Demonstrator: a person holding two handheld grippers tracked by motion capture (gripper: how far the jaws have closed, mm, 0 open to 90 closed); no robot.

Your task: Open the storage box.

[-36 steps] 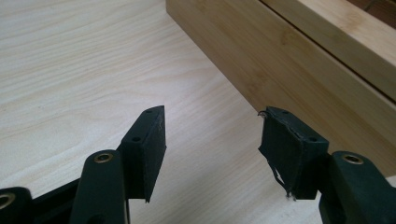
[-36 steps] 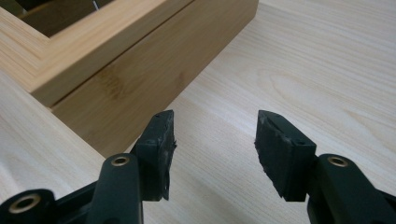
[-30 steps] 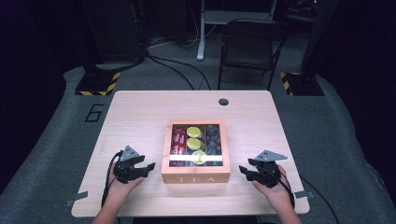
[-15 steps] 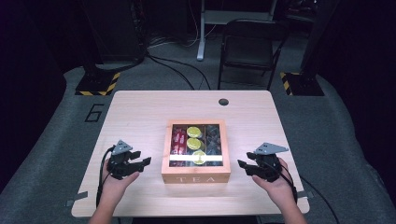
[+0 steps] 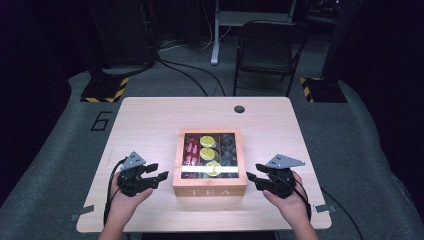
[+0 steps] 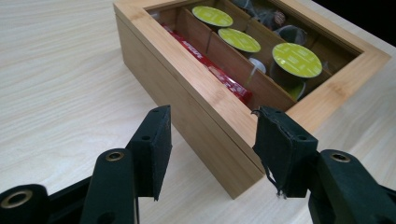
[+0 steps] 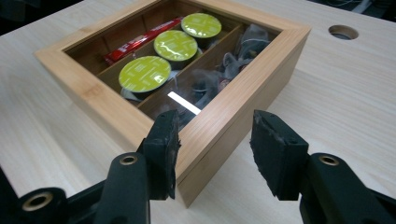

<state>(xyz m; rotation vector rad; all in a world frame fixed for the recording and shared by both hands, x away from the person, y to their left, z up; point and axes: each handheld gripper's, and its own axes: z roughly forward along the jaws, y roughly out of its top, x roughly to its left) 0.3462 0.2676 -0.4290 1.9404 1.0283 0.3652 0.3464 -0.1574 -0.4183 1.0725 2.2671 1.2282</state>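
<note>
Tea box (image 5: 210, 162), of pale wood with a glass lid, is seen between both grippers. Green-topped capsules (image 5: 208, 141) are shown inside. Left gripper (image 5: 159, 171) and right gripper (image 5: 254, 174) have just been closing; their jaws are held apart on nothing.

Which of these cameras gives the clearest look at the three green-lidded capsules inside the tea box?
The right gripper view: the green-lidded capsules lie near, all three lids whole, in the tea box. The left gripper view shows them too, farther off and more slanted. From the high view they are small yellow-green dots, the nearest crossed by glare.

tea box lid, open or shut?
Shut. The tea box has its glass-paned lid flat on the body, a light streak reflecting off the pane over the green capsules.
</note>
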